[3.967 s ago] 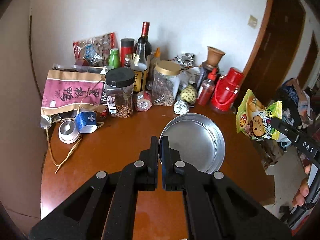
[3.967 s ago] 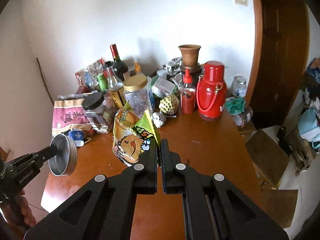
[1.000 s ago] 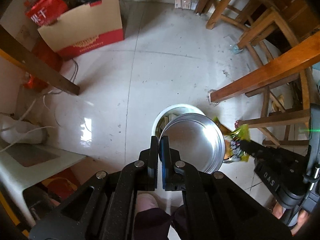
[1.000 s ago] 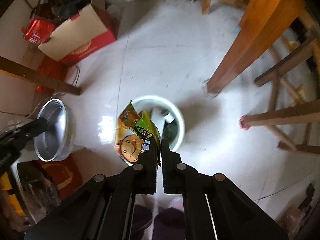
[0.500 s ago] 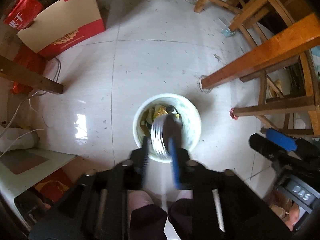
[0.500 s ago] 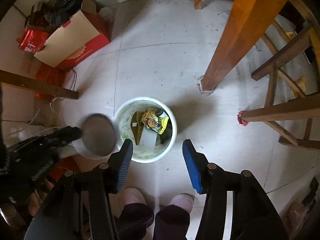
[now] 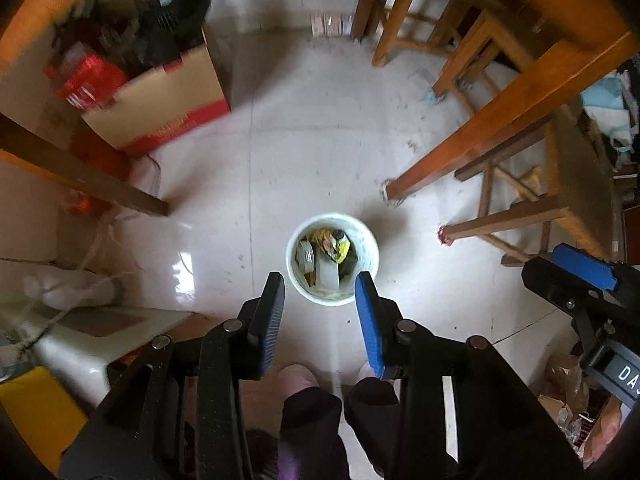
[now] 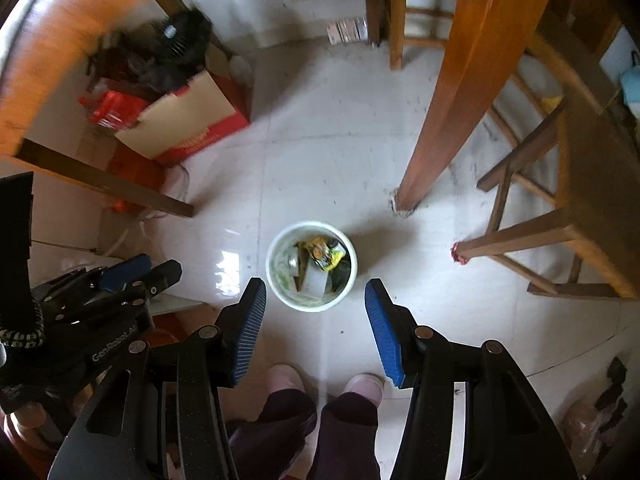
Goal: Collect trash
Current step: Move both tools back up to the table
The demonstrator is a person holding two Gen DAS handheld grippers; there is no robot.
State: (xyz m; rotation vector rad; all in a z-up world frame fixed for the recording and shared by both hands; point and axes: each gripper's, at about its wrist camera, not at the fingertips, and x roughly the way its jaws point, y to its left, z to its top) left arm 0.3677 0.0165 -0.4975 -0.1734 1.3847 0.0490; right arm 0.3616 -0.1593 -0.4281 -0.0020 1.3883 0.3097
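Observation:
A white trash bin (image 7: 374, 256) stands on the tiled floor far below both grippers. Inside it lie a silver tin lid (image 7: 306, 258), a yellow-green snack bag (image 7: 338, 246) and other rubbish. My left gripper (image 7: 319, 284) points down over the bin, its jaws opening with nothing between them. My right gripper (image 8: 315, 286) is open and empty above the same bin (image 8: 352, 268), where the snack bag (image 8: 322, 254) and the lid (image 8: 294, 260) show again. Each gripper appears at the edge of the other's view.
An orange wooden table leg (image 8: 436, 128) rises right of the bin, with dark stools (image 8: 560, 220) beyond. A red and tan cardboard box (image 7: 160, 108) sits at the far left. A white plastic stool (image 7: 100, 332) is near left. The person's feet (image 8: 324, 388) stand just before the bin.
Both grippers carried the lid and snack bag from the table to the bin, opened and dropped them in. Both have since risen, so the bin looks smaller.

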